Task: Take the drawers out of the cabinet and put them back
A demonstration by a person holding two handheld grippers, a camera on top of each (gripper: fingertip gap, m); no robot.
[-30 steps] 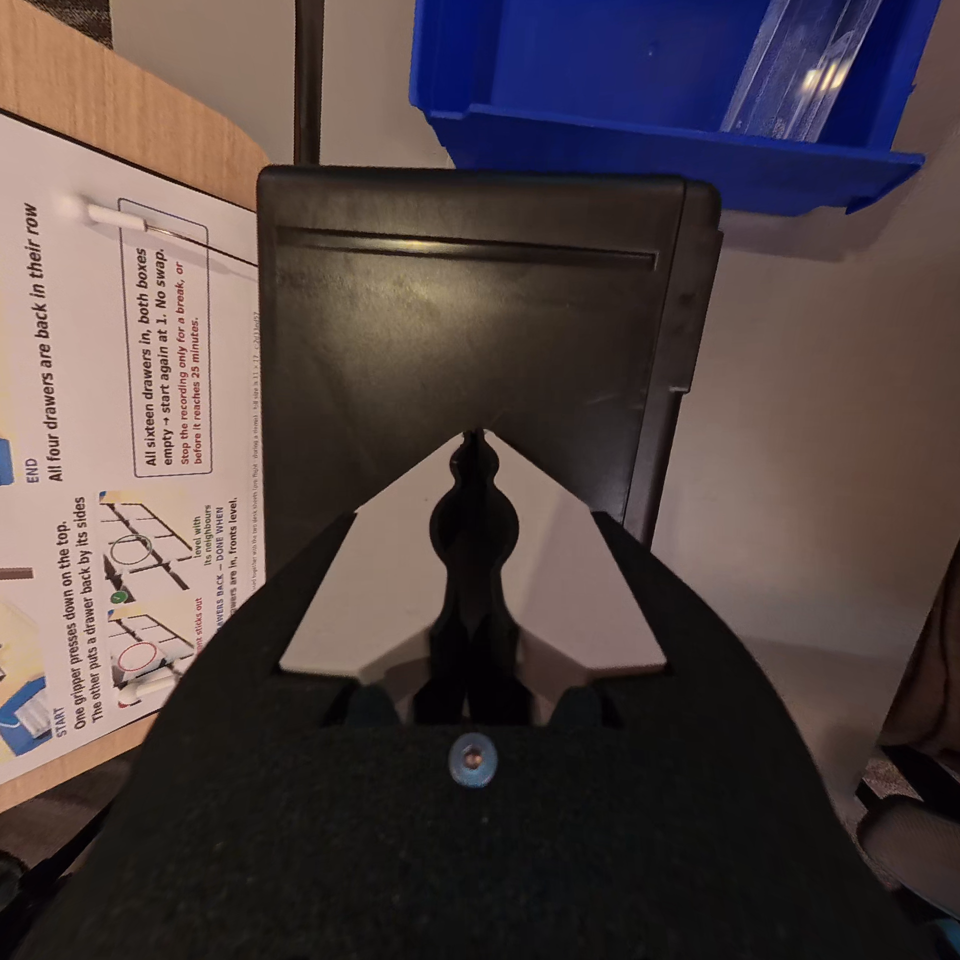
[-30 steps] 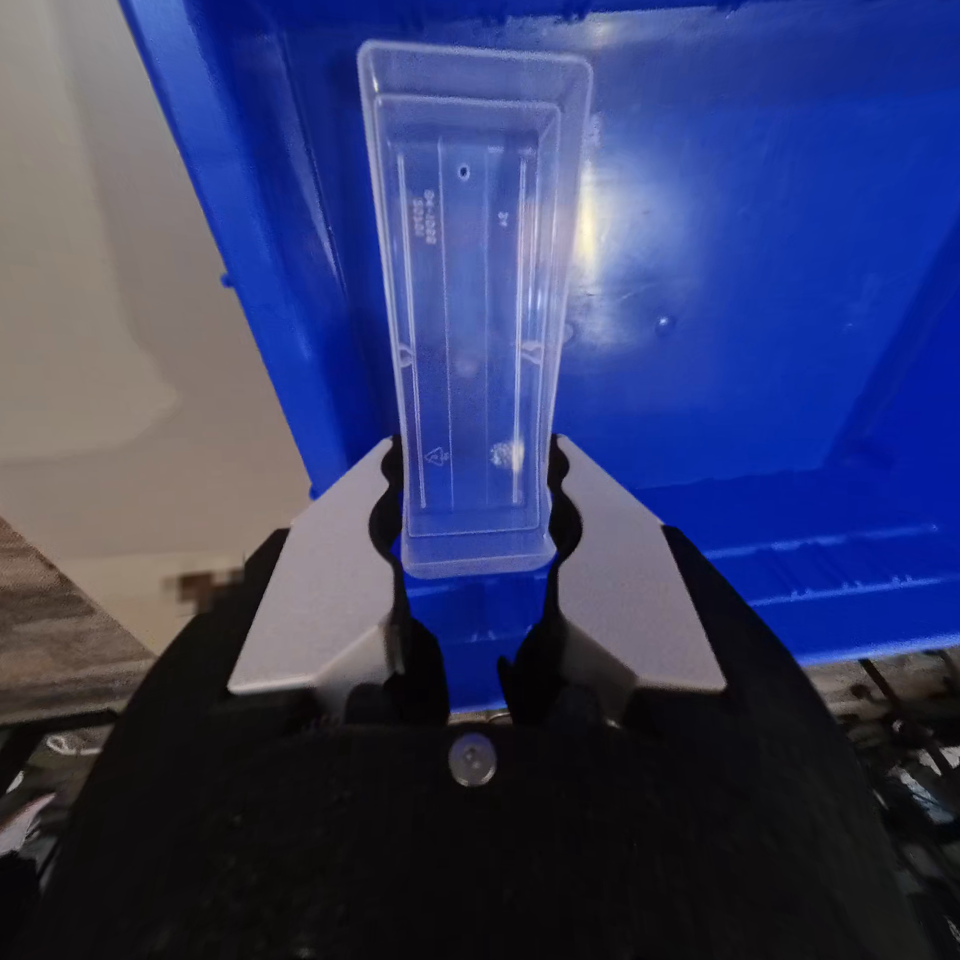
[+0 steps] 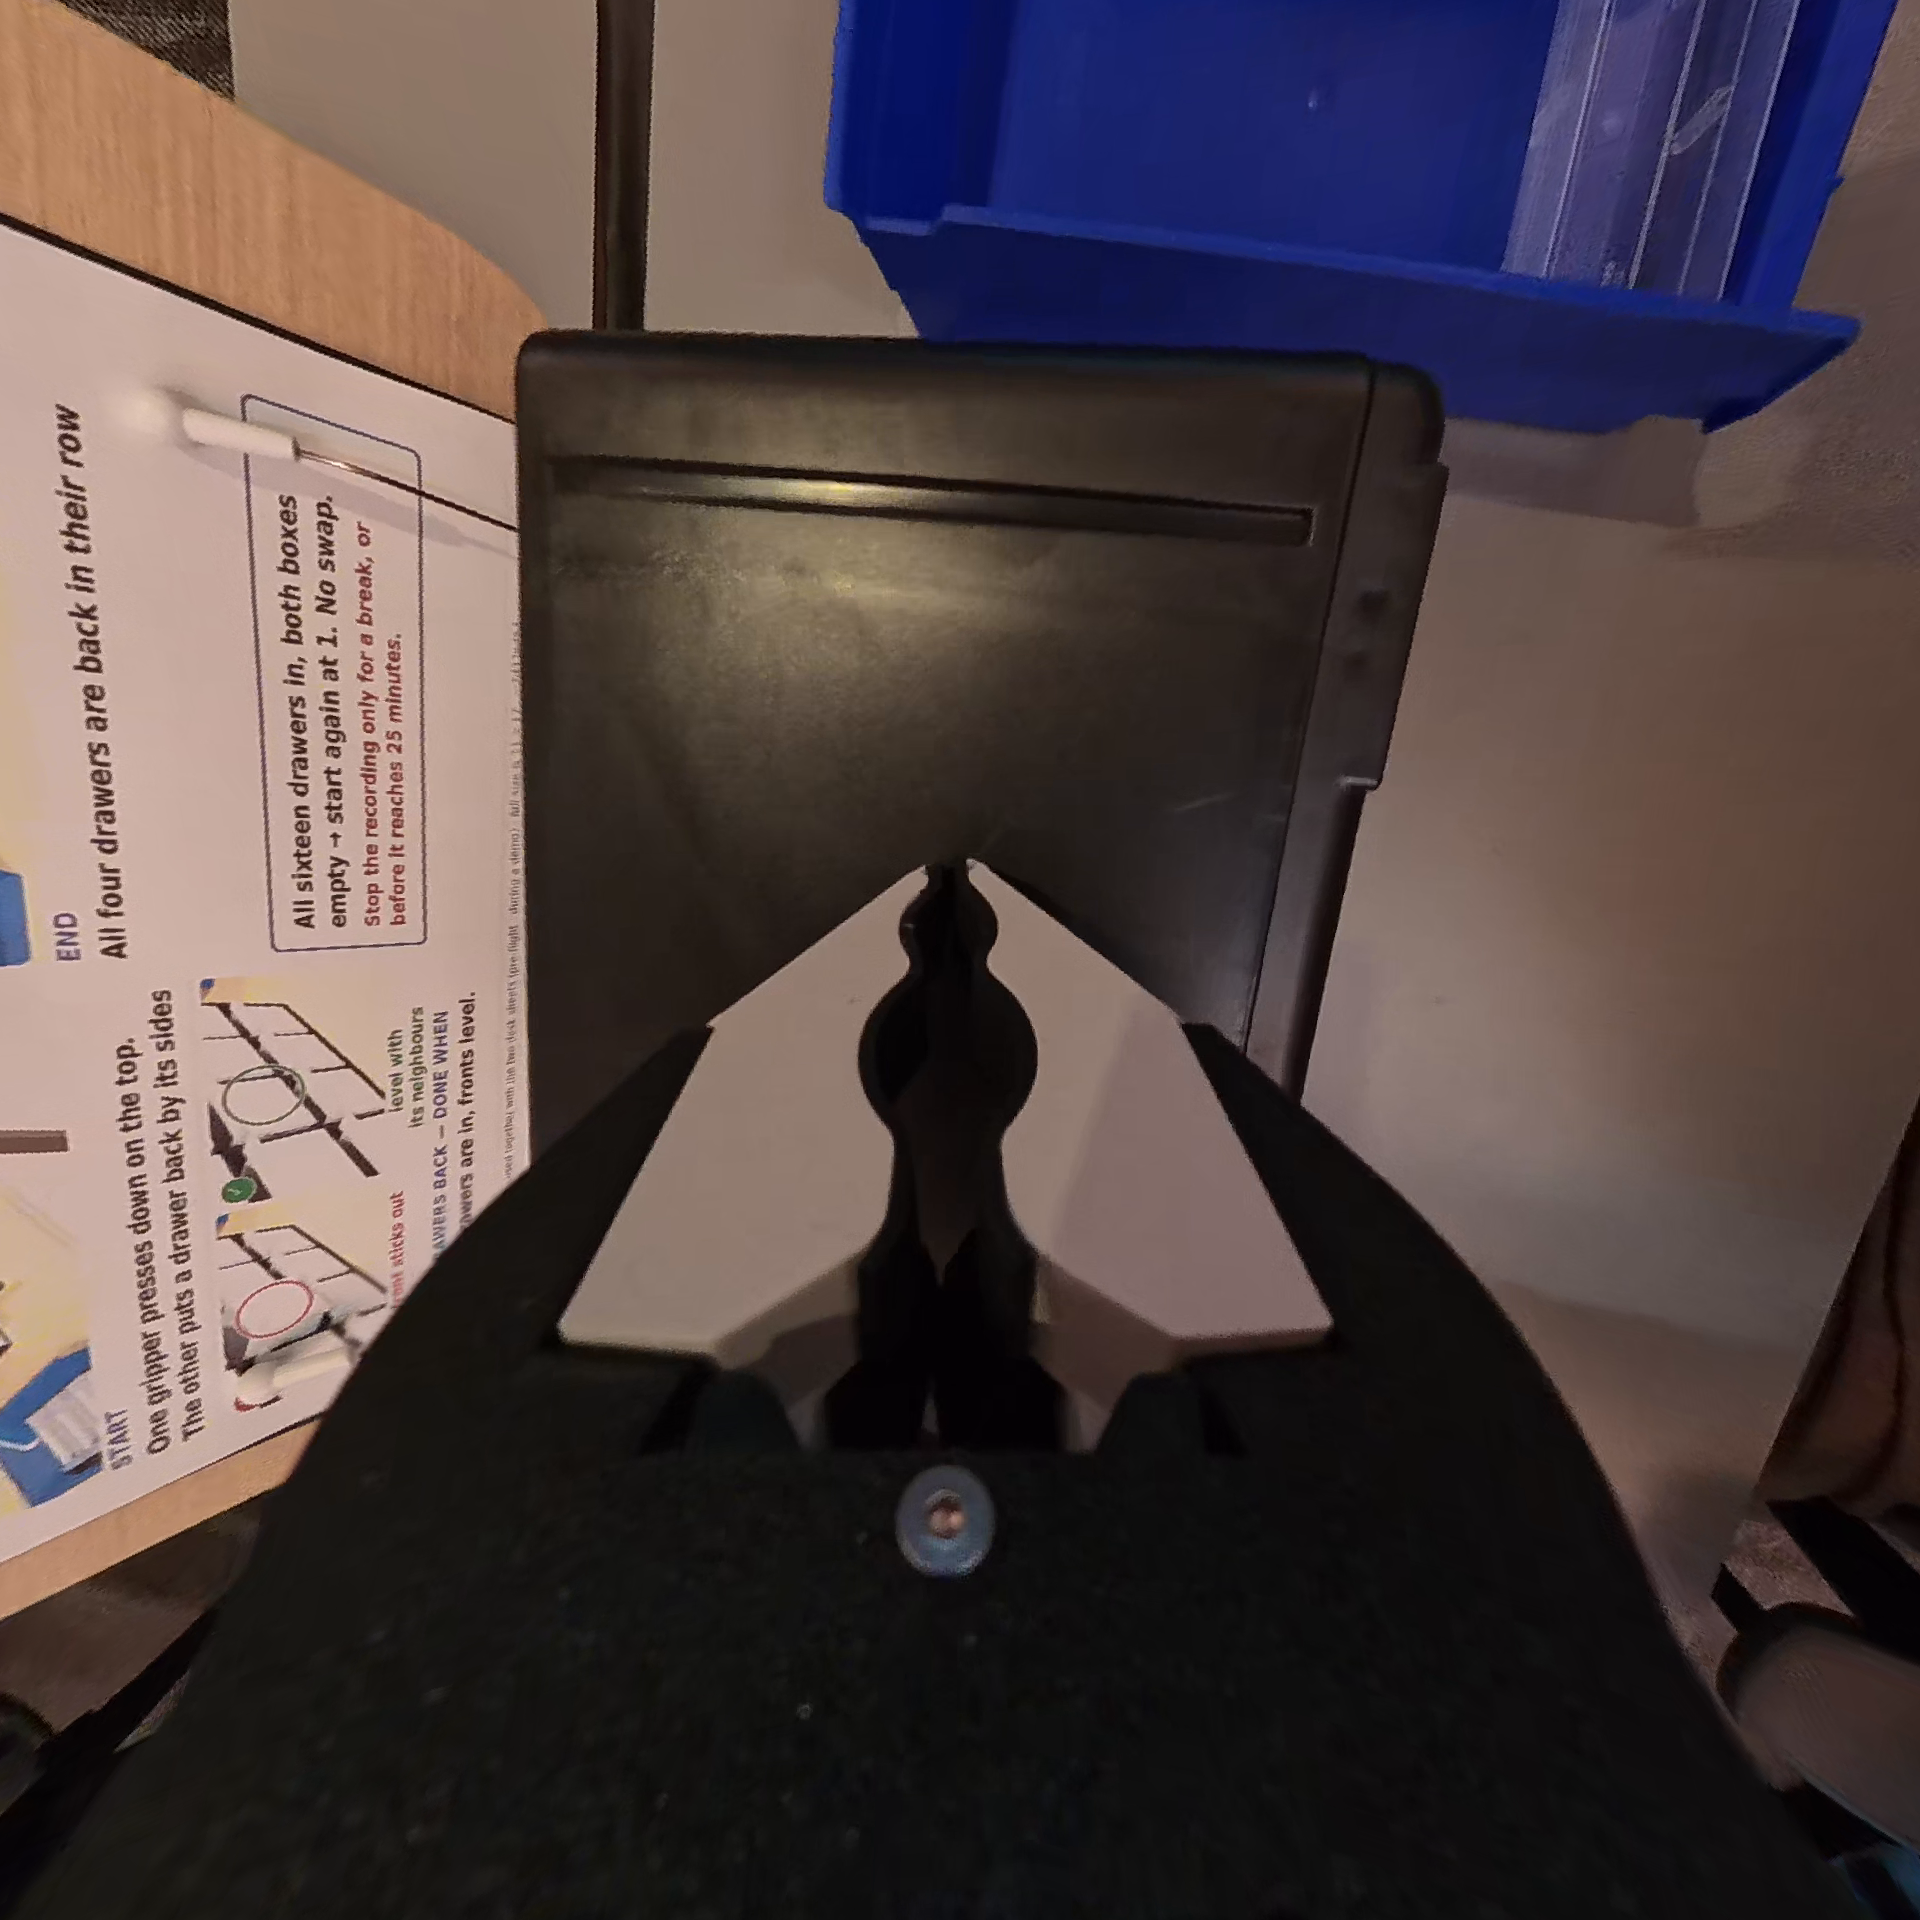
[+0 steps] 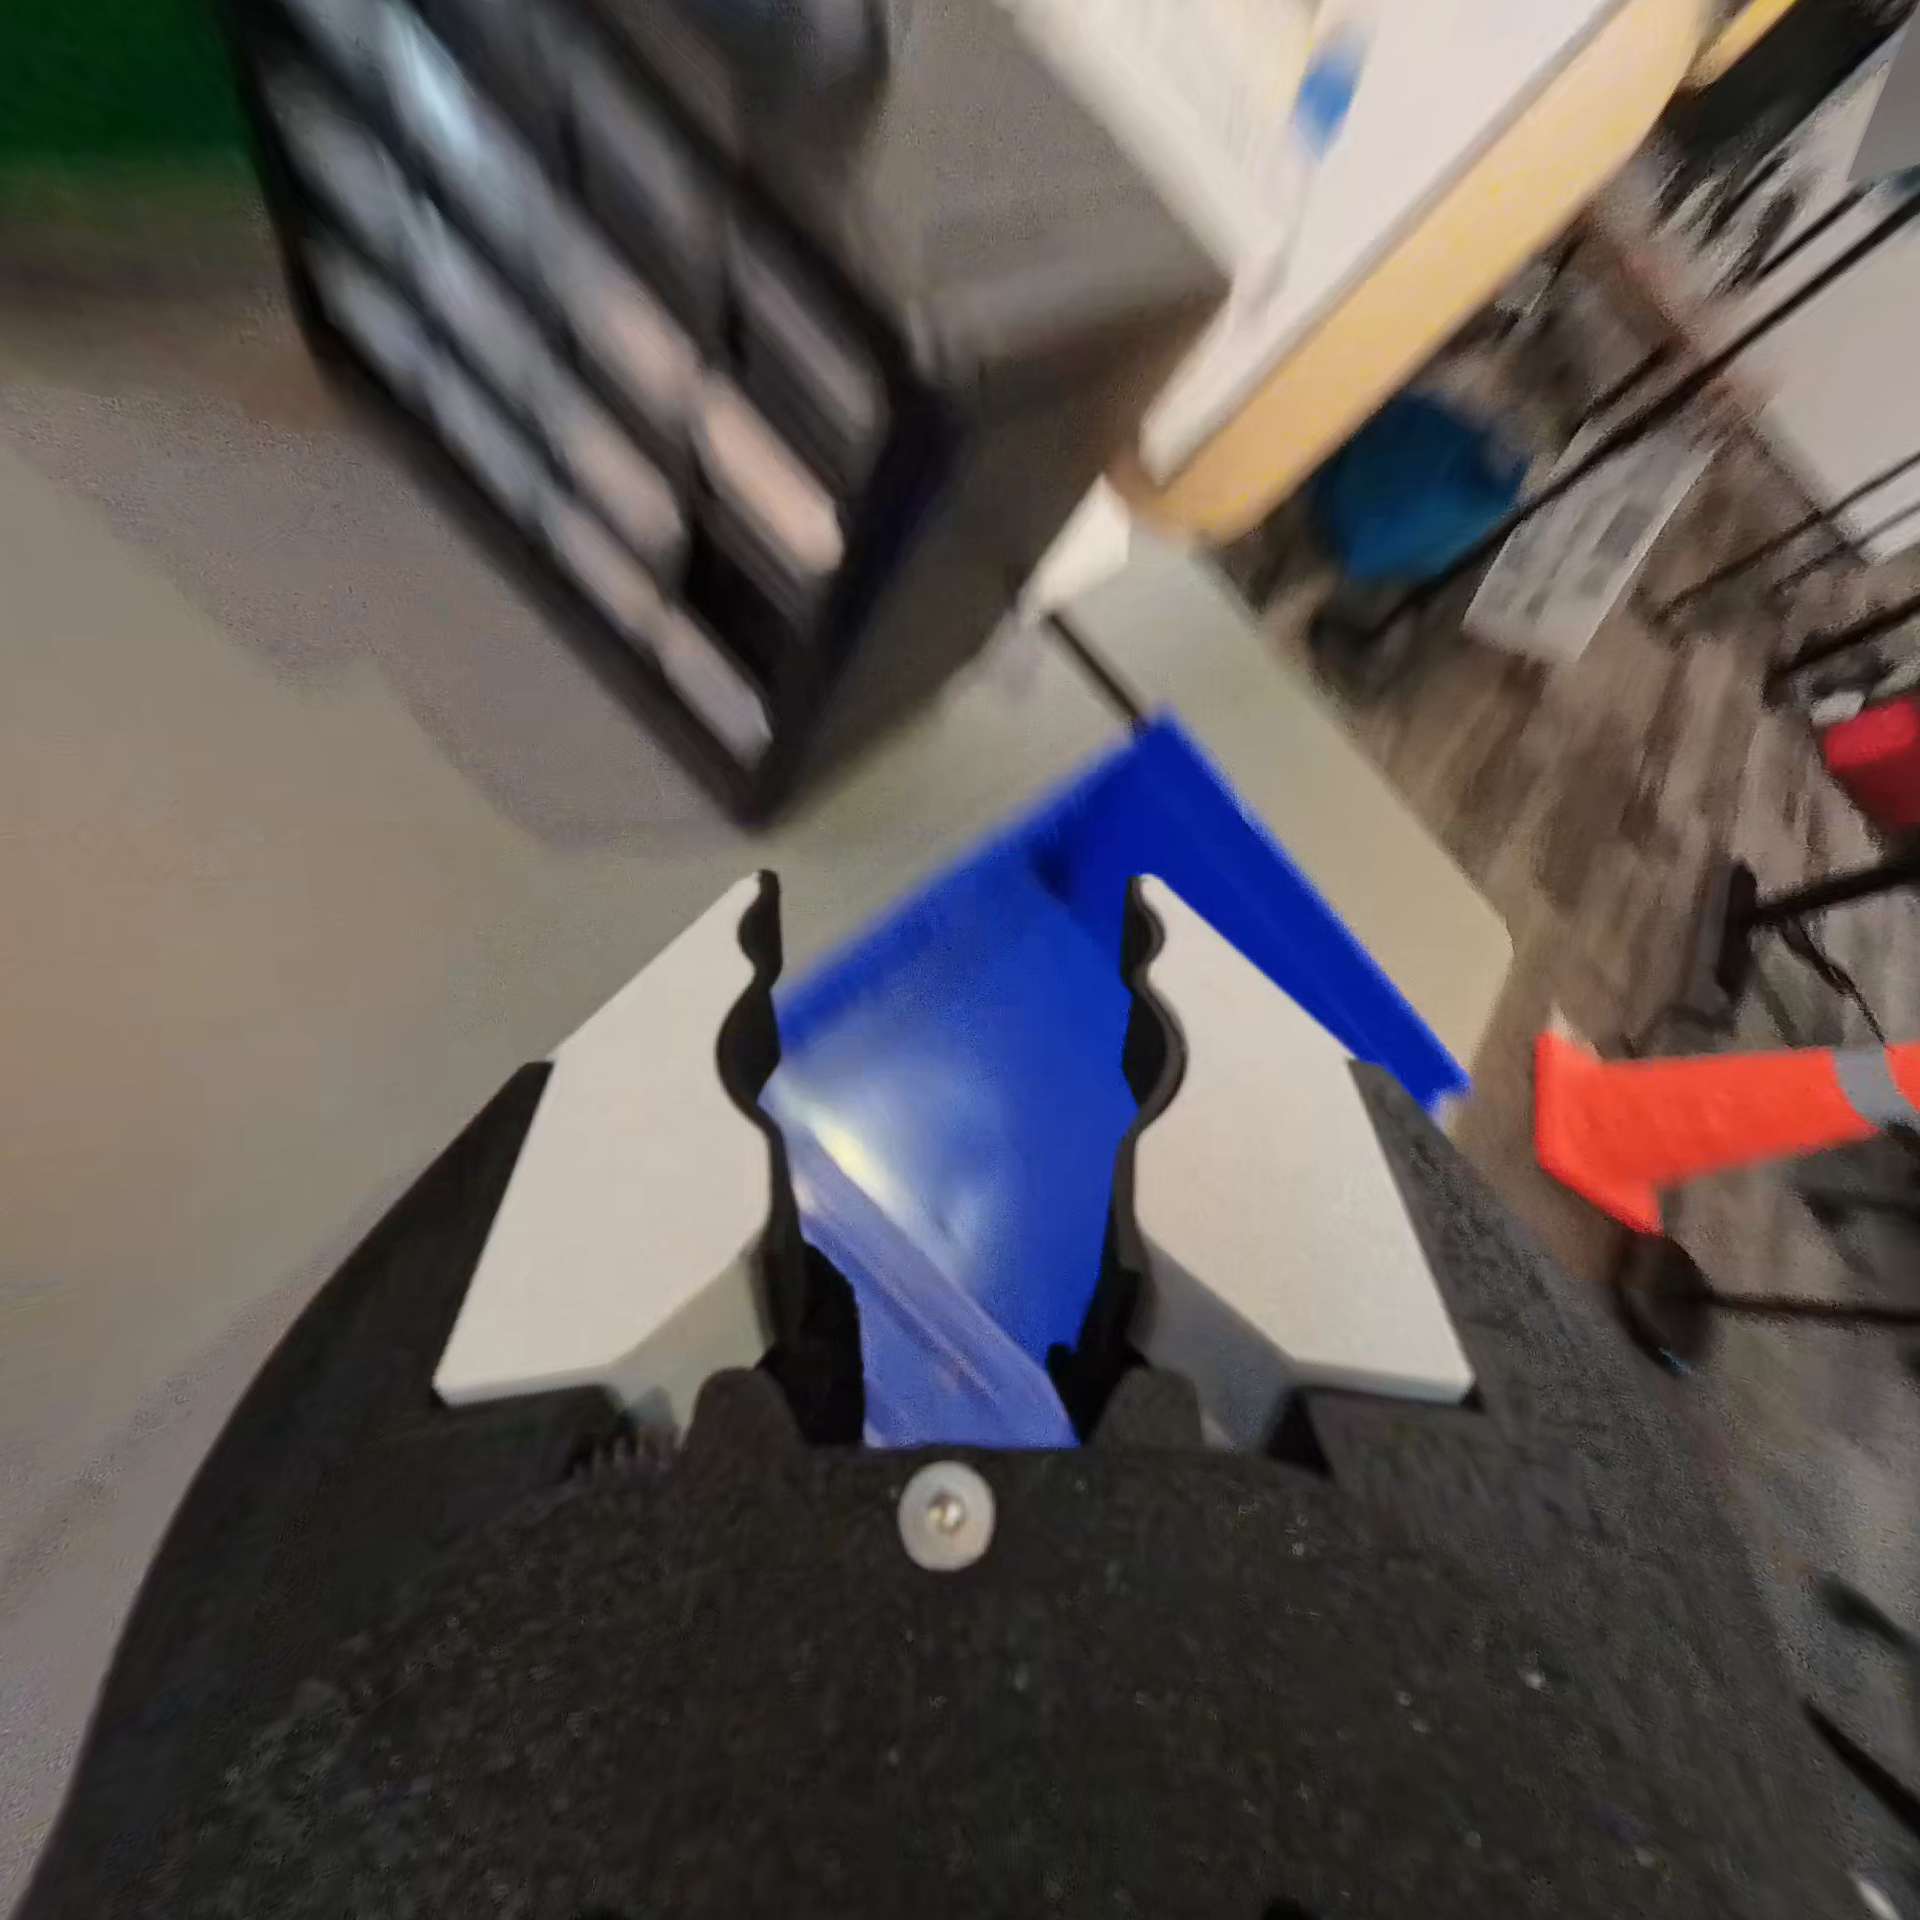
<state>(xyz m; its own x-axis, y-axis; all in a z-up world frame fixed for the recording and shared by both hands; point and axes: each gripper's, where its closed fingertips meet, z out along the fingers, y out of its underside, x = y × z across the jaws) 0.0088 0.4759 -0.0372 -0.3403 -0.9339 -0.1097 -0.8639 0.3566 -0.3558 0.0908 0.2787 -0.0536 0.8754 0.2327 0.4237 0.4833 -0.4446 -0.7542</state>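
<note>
The left wrist view was dim and warm but mostly sharp; a soft sheen lay on the black cabinet (image 3: 935,644), and the sheet (image 3: 260,779) at the left edge was slightly smeared. Wide-angle bending curved the edges. The right wrist view was brighter and heavily motion-blurred: cabinet (image 4: 582,416) and bin (image 4: 1039,1039) were streaked, with pale glare on the bin.

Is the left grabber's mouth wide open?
No, the left gripper has its fingertips pressed together, resting against the top of the black cabinet.
</note>
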